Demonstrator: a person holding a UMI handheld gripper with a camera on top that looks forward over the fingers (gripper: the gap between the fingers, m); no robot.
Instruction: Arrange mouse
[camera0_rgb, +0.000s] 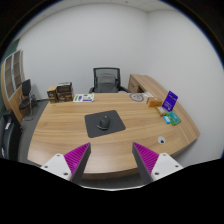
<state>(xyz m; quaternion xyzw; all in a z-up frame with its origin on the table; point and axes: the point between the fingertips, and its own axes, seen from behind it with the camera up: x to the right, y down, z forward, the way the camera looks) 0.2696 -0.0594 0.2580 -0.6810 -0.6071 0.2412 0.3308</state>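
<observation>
A black mouse (104, 122) rests on a dark grey mouse mat (105, 124) in the middle of a curved wooden desk (70, 135). My gripper (111, 160) hovers above the desk's near edge, well short of the mat. Its two fingers, with magenta pads (76, 157), stand wide apart and hold nothing. The mouse lies beyond them, roughly in line with the gap.
A black office chair (105, 79) stands behind the desk. Boxes (60, 92) and papers (84, 97) lie at the far left, a purple box (170, 100) and a teal item (171, 117) at the right. A shelf (11, 75) stands by the left wall.
</observation>
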